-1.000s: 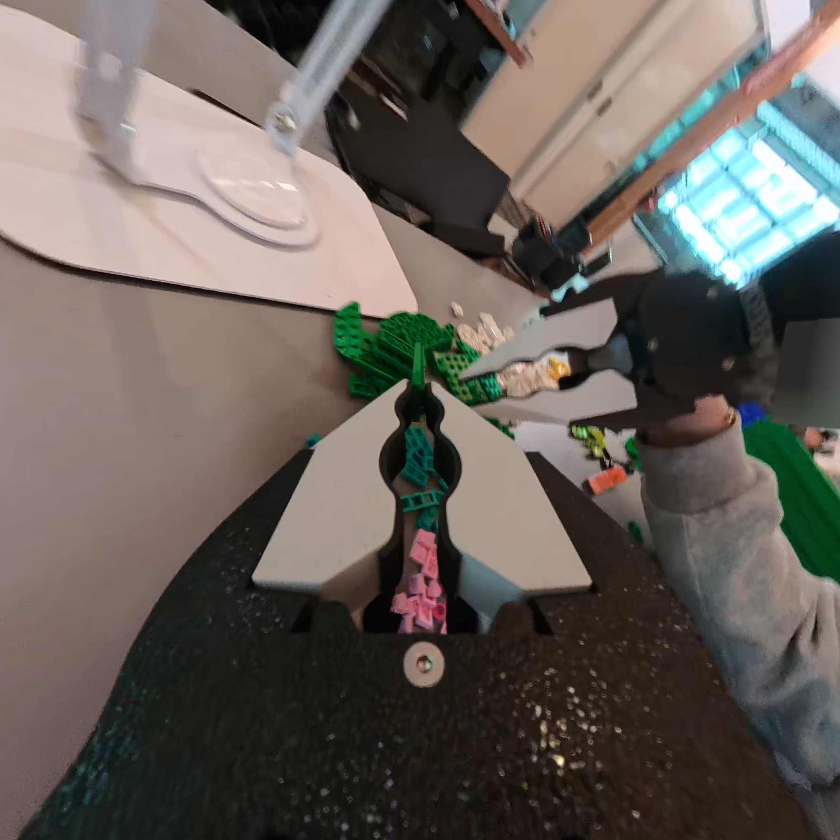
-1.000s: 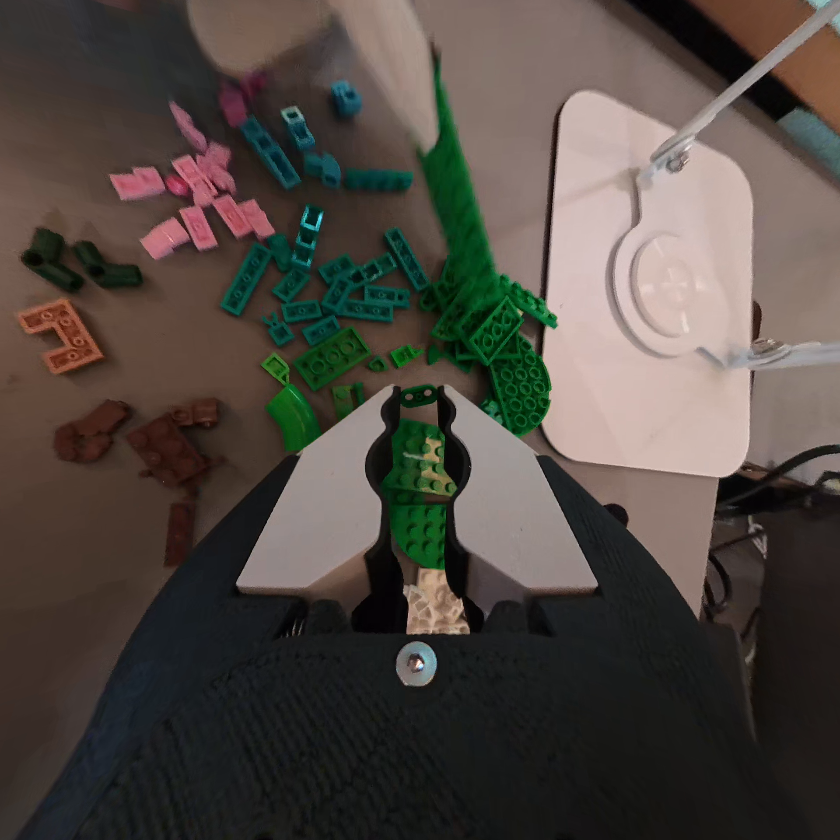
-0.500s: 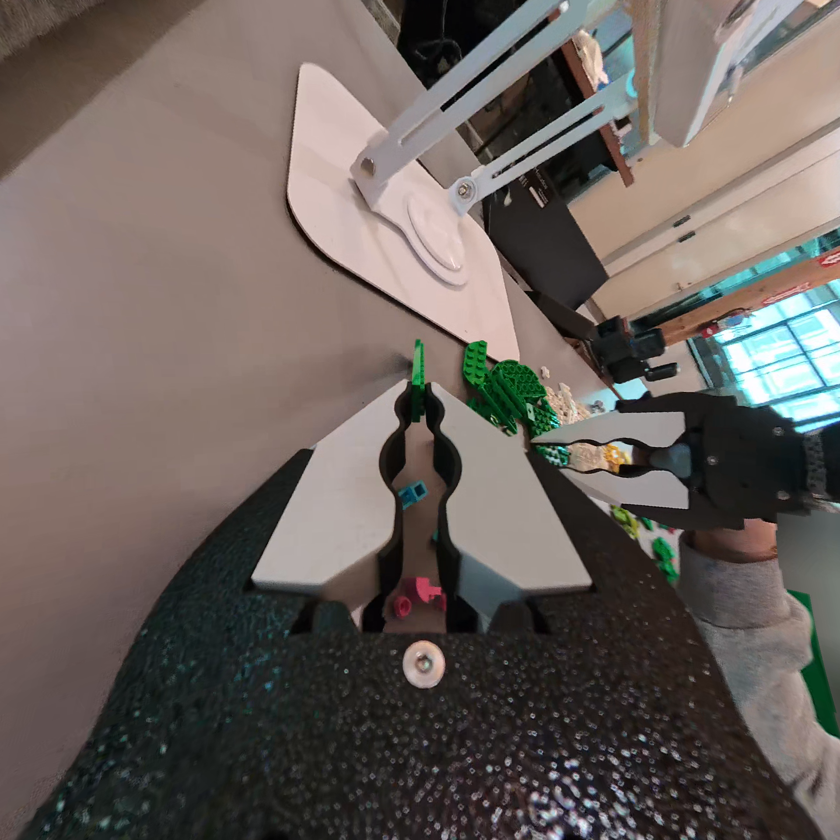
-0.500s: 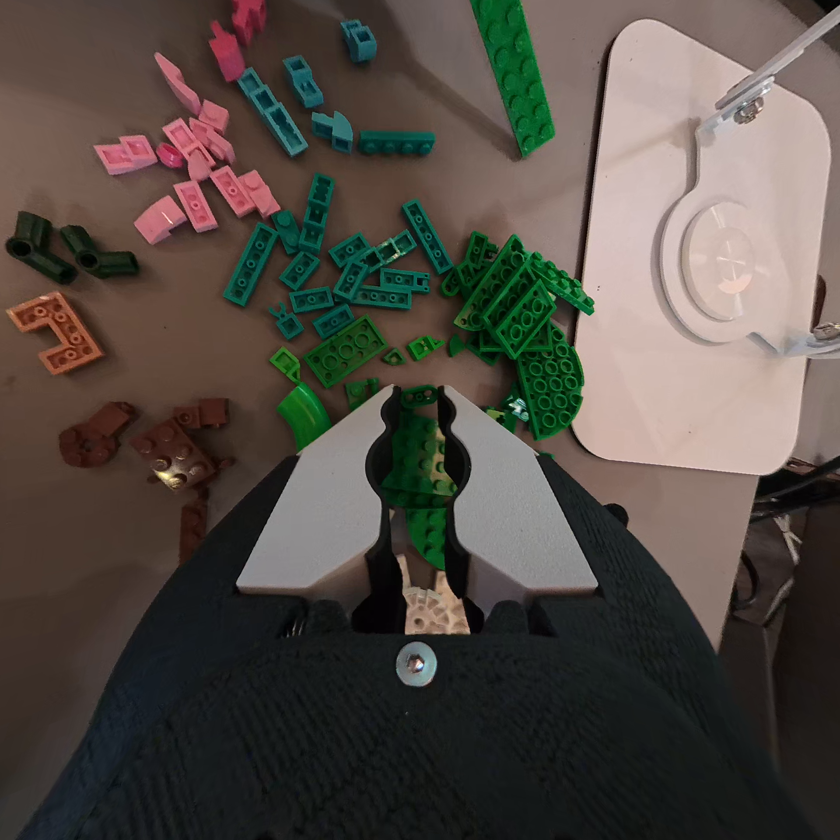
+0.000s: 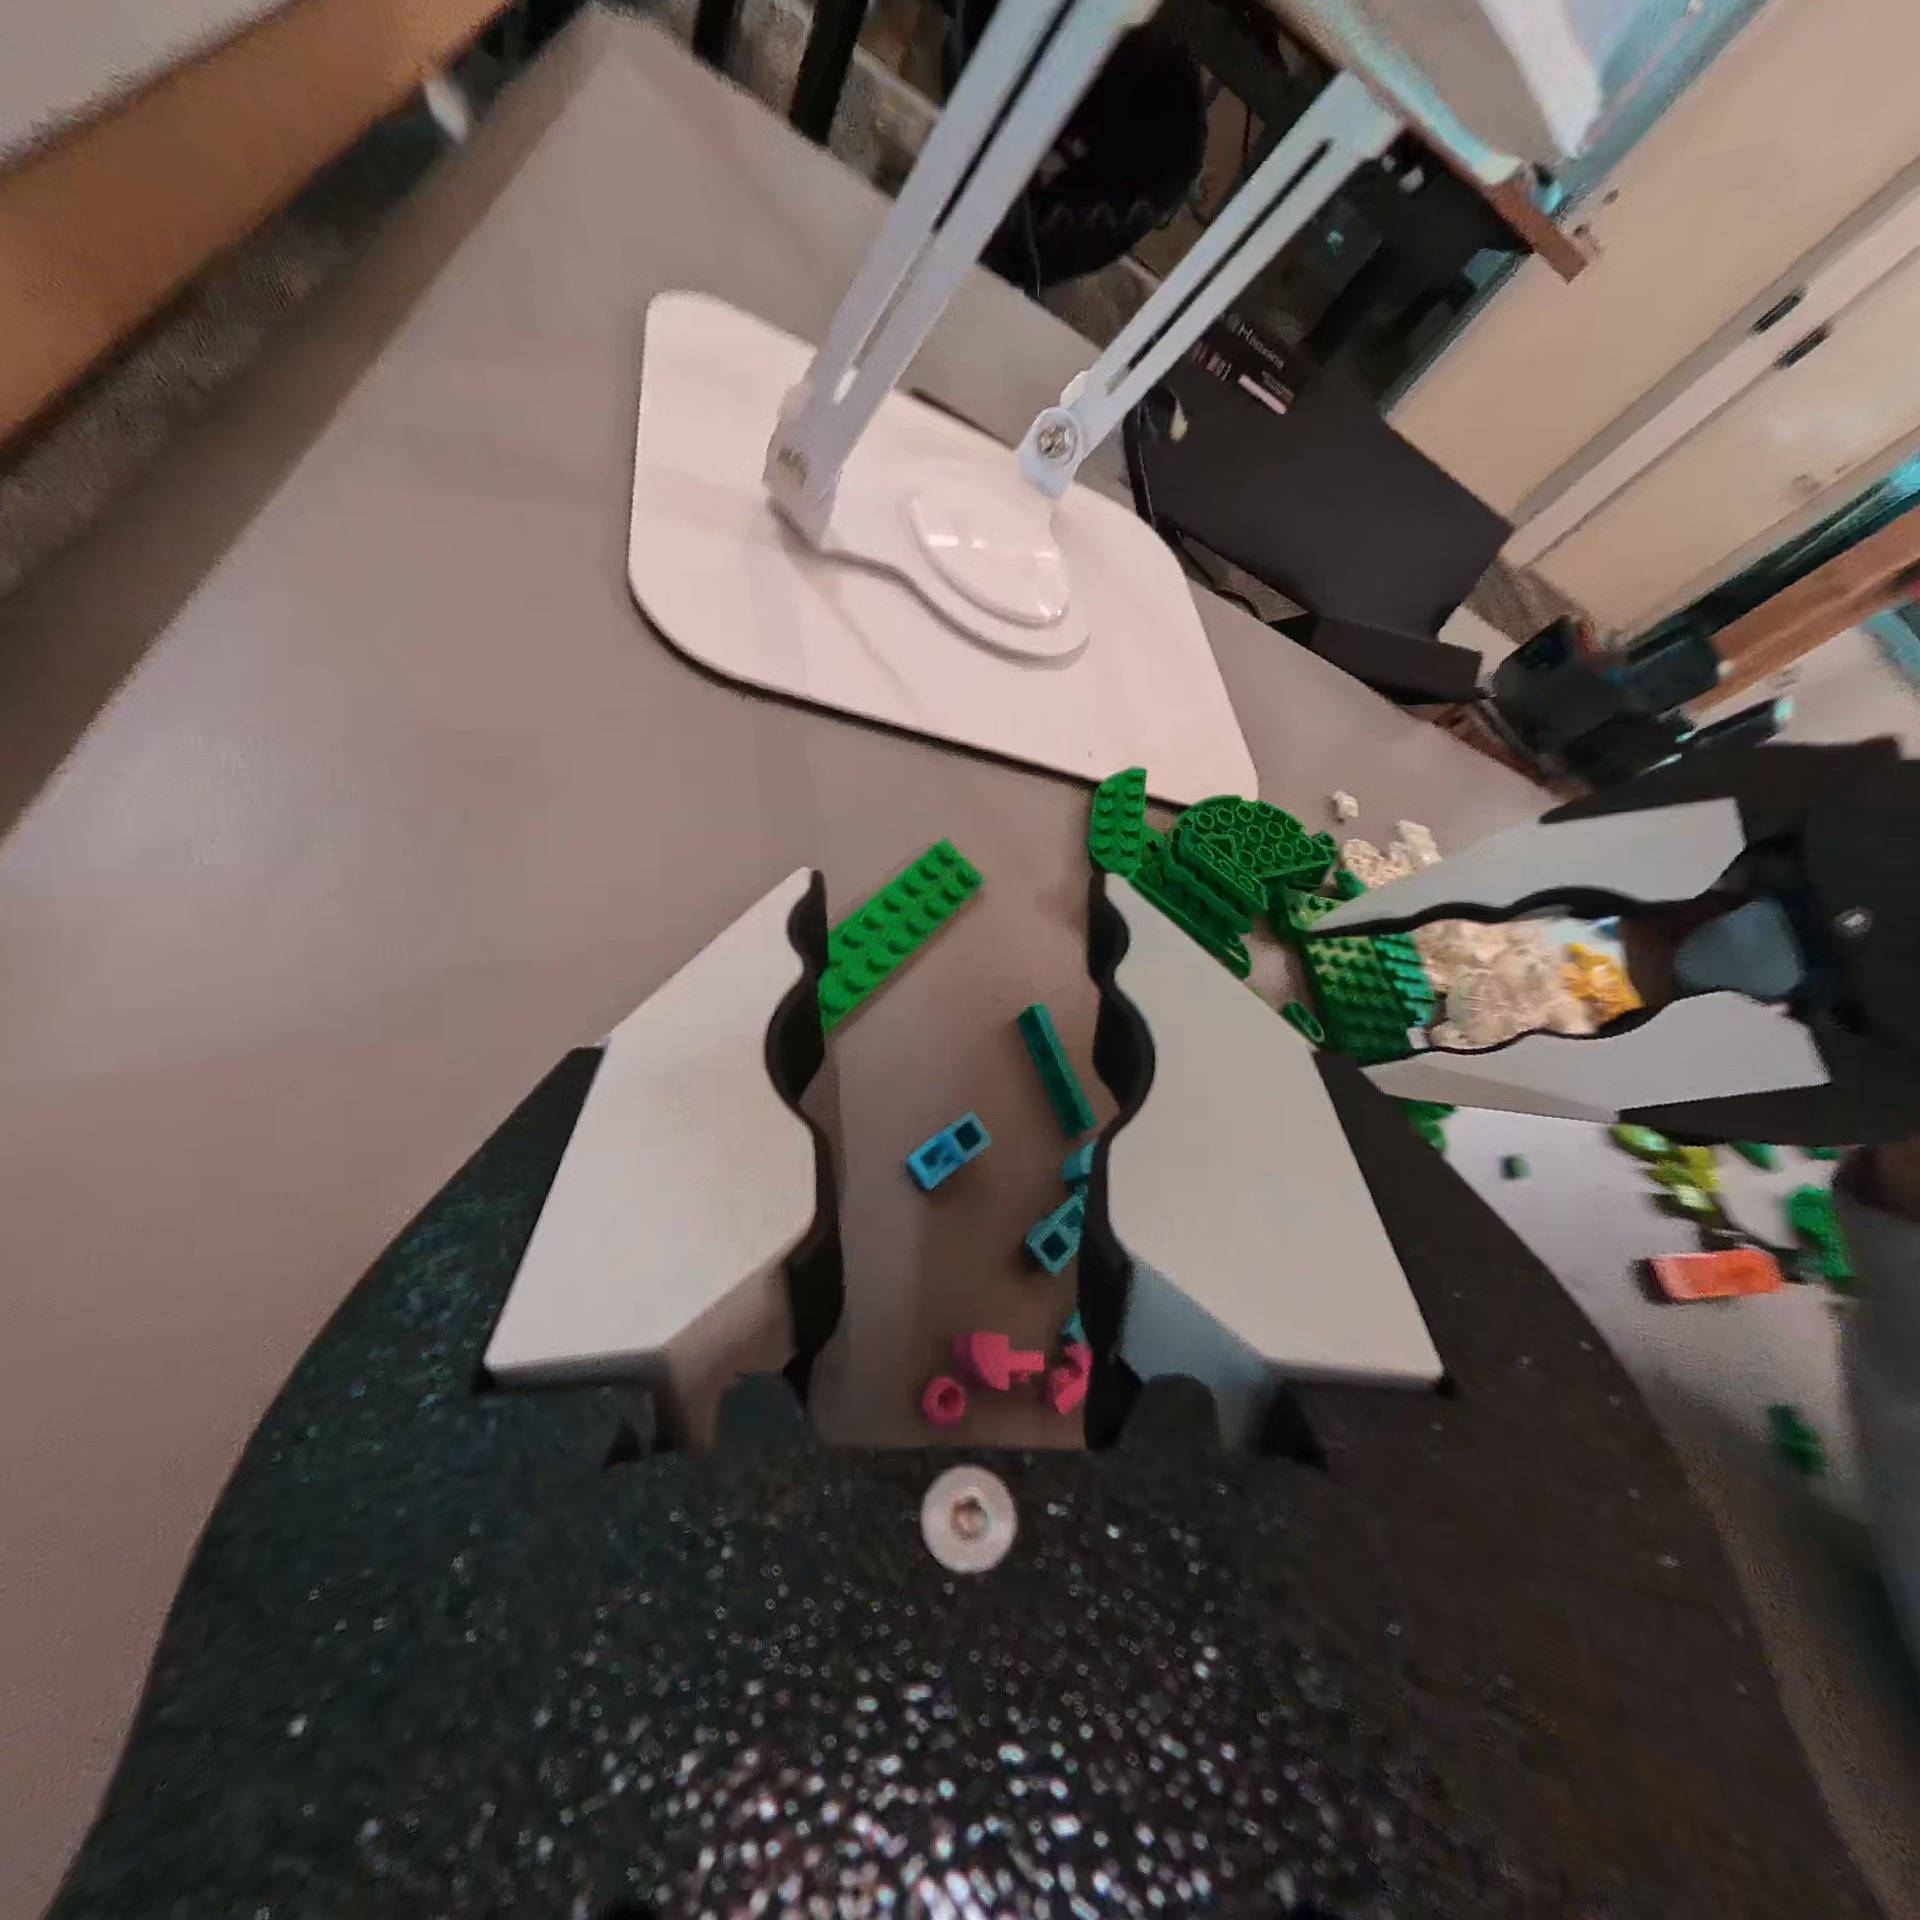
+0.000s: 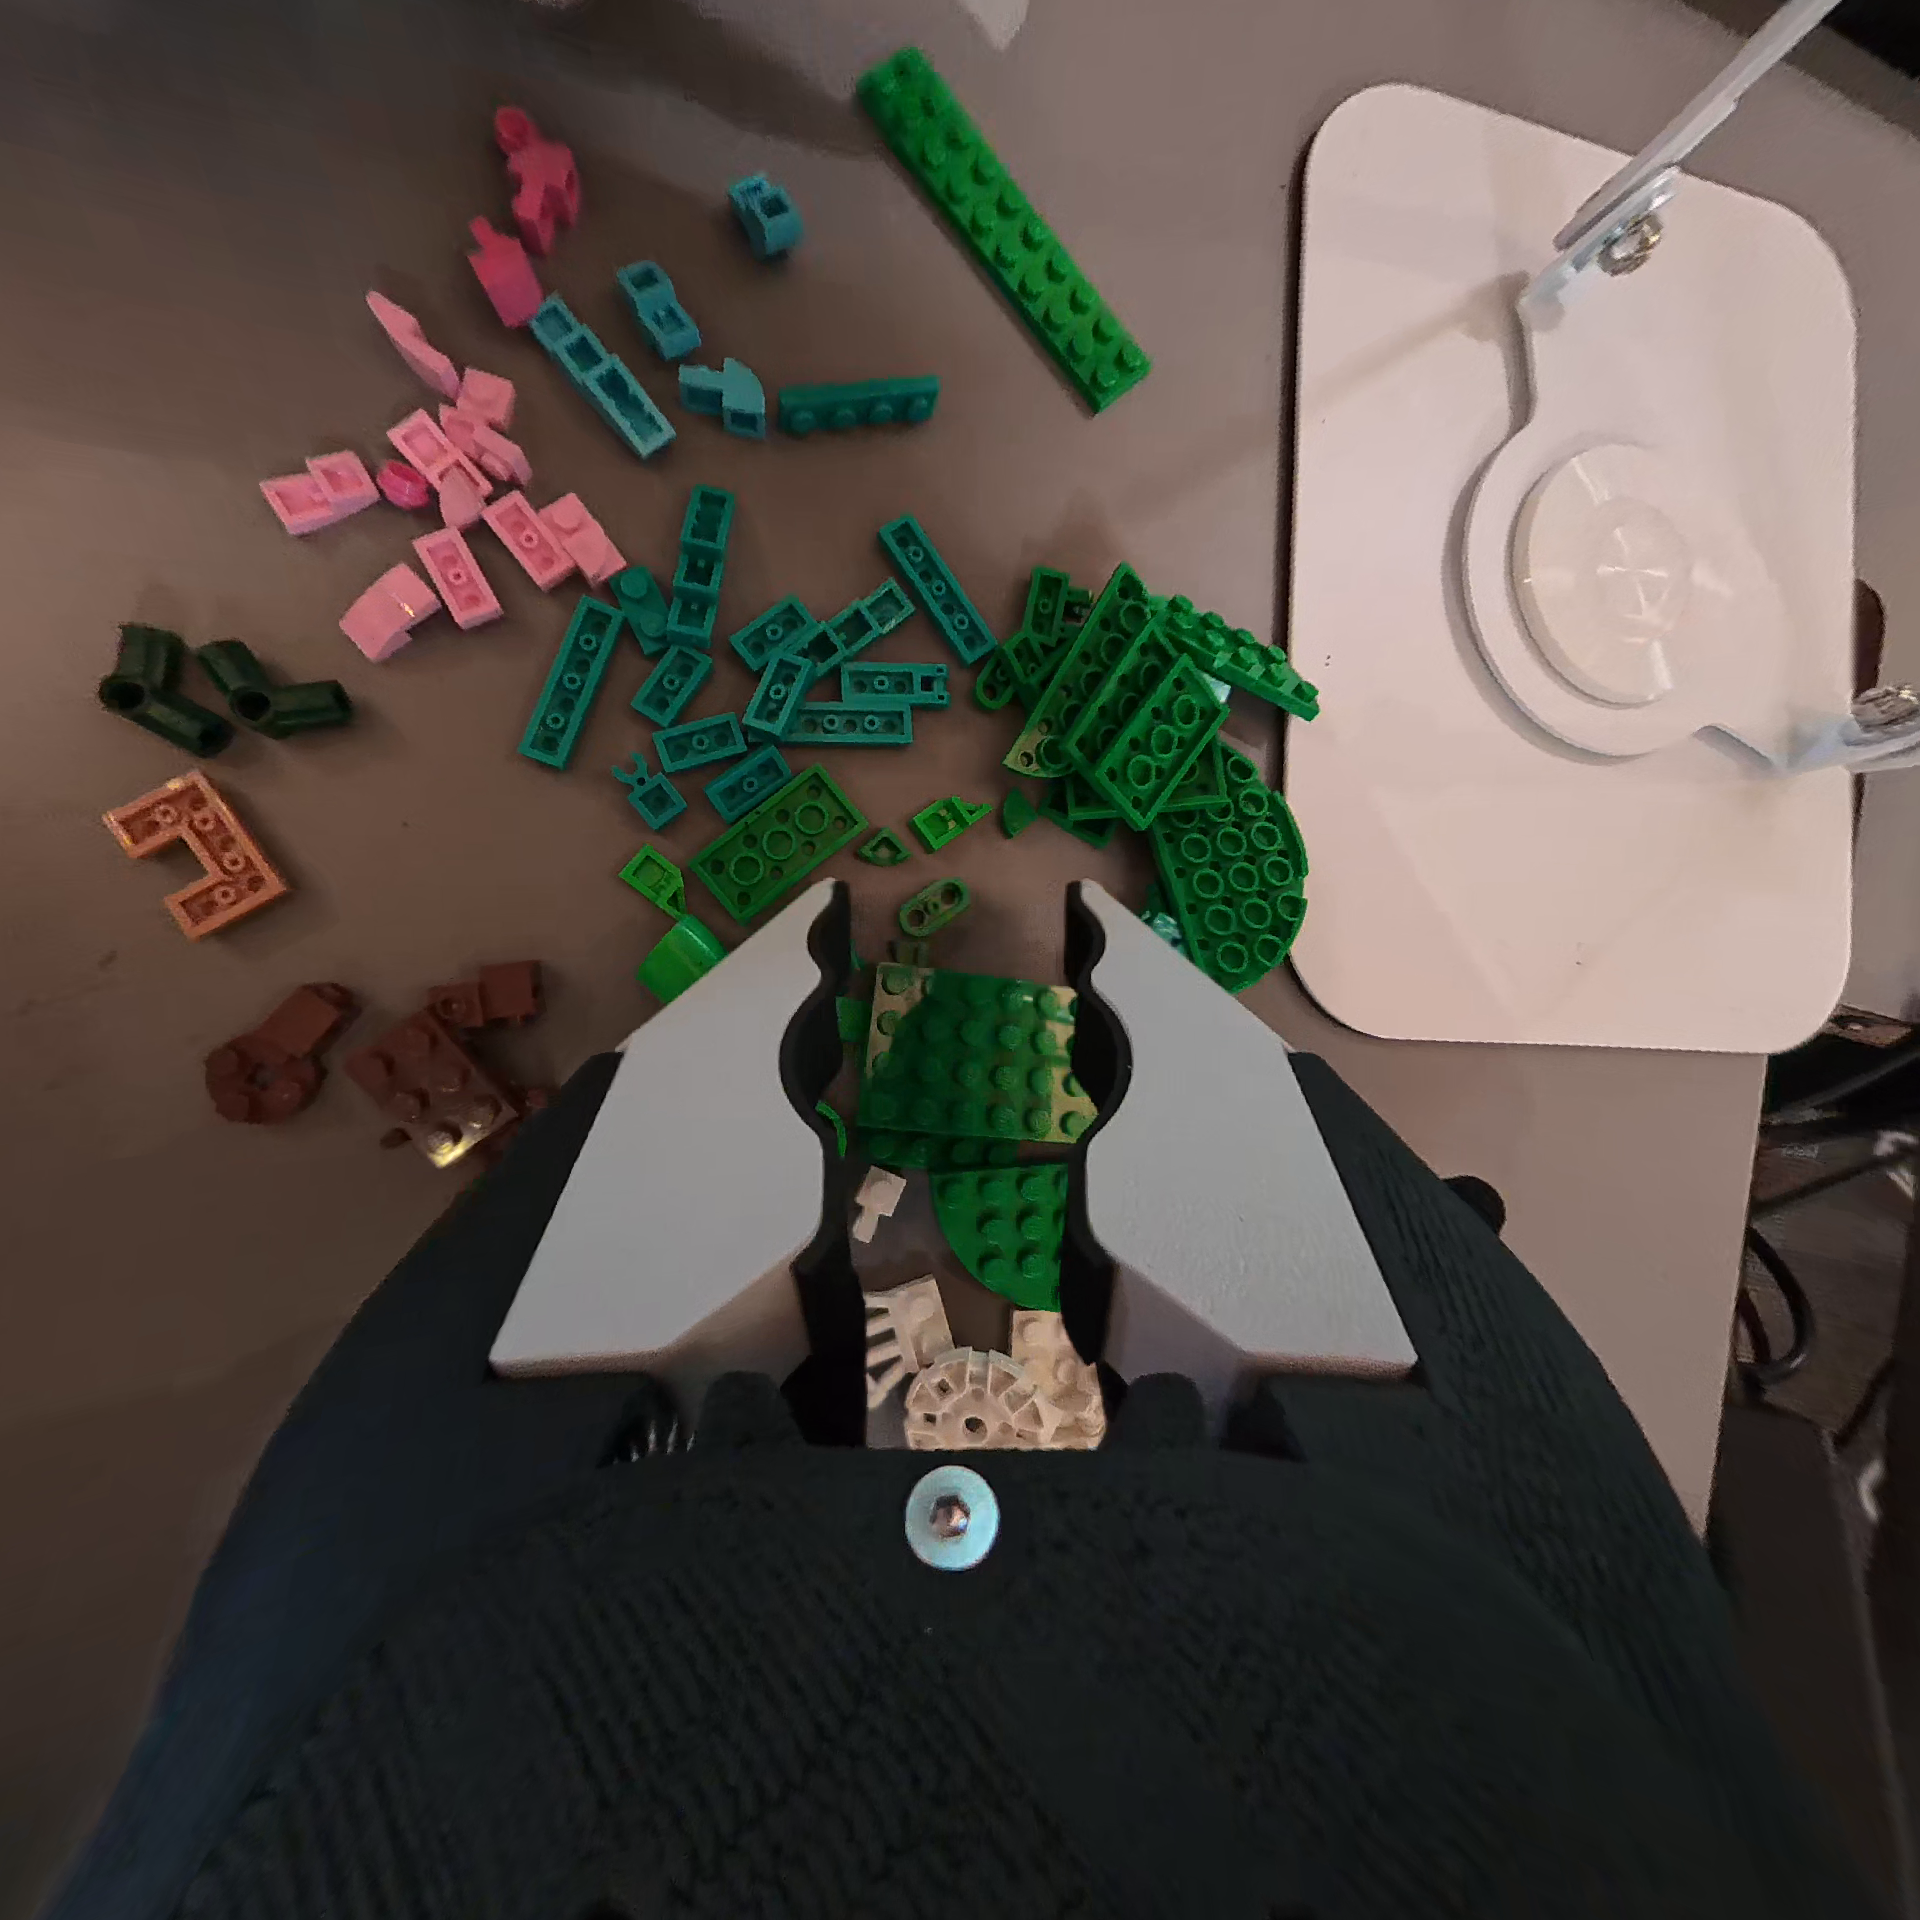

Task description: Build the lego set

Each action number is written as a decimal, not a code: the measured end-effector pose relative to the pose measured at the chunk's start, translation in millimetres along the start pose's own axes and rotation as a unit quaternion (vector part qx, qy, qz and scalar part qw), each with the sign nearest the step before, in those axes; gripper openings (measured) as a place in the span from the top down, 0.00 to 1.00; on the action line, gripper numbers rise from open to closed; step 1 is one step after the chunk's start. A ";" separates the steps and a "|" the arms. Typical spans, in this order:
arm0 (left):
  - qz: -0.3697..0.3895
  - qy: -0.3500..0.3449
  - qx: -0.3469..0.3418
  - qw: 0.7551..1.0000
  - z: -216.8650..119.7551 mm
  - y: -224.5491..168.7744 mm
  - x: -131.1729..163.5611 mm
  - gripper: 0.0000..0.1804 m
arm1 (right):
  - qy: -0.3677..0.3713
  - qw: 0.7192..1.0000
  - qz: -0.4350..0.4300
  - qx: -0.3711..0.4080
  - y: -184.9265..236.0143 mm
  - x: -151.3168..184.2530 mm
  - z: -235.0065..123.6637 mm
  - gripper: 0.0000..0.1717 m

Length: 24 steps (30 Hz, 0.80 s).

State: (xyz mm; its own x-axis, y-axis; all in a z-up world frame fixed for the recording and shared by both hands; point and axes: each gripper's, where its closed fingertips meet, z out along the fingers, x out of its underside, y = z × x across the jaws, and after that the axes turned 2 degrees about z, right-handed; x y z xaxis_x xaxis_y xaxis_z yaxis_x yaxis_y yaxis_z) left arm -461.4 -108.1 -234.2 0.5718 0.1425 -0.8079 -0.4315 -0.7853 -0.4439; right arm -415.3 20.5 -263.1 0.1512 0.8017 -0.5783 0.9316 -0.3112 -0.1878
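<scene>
My left gripper [image 5: 956, 883] is open and holds nothing. It hovers over the grey table above small teal [image 5: 1055, 1070], blue [image 5: 945, 1148] and magenta pieces [image 5: 987, 1366]. A long green plate [image 5: 894, 940] lies flat on the table just beyond its left fingertip; the plate also shows in the right wrist view [image 6: 1003, 223]. My right gripper [image 6: 956, 891] is open too. A small green oval link [image 6: 933, 902] lies on the table between its fingertips, touching neither pad. A green square plate [image 6: 977, 1049] lies below its jaws. In the left wrist view the right gripper [image 5: 1340, 987] sits over the green pile [image 5: 1226, 852].
A white lamp-stand base [image 6: 1558, 571] stands right of the green pile [image 6: 1164, 717], near the table's right edge. Teal pieces [image 6: 748, 665], pink pieces [image 6: 457, 499], dark green connectors [image 6: 218, 691], a tan L-shaped plate [image 6: 197, 862], brown pieces [image 6: 416, 1060] and white pieces [image 6: 977, 1382] lie around. One gripper's finger ends stand about 15 cm off the other's. My left gripper is the nearer one to the long green plate [image 5: 894, 940]: about 4 cm, against 15 cm. It turns up in the right wrist view [image 6: 1003, 251] as well.
My left gripper opened and let go of the long green plate, which now lies flat on the table. My right gripper opened and the small green link left its fingertips.
</scene>
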 end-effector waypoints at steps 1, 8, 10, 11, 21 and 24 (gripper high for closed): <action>0.031 -0.014 -0.014 0.999 0.4 -4.5 -4.3 0.69 | -0.009 1.000 0.009 0.002 -2.1 -2.0 -1.9 0.74; 0.241 -0.098 -0.065 0.963 1.1 -42.9 -24.4 0.69 | -0.048 0.998 0.039 0.032 -21.1 -15.5 -4.8 0.72; 0.261 -0.118 -0.069 0.955 -0.8 -47.3 -28.9 0.70 | -0.022 0.998 -0.011 0.052 -32.5 -18.9 -1.0 0.72; 0.262 -0.128 -0.068 0.954 -2.0 -48.4 -31.3 0.70 | -0.010 0.998 -0.033 0.053 -38.3 -22.6 -0.2 0.73; 0.210 -0.188 -0.022 0.959 -1.1 -56.8 -38.2 0.67 | 0.020 0.967 -0.253 -0.009 -66.5 -57.8 2.0 0.78; 0.233 -0.207 -0.031 0.950 -5.7 -59.7 -43.2 0.67 | 0.062 0.949 -0.309 -0.024 -67.2 -49.5 10.2 0.76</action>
State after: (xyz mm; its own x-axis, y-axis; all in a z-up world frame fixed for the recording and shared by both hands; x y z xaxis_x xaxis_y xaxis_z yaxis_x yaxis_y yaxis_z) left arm -456.4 -70.8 -170.6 -0.0001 -0.0156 -0.9999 -0.5219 -0.8529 0.0133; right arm -488.7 -3.4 -230.0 -0.3944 0.8780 -0.2711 0.8686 0.2599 -0.4219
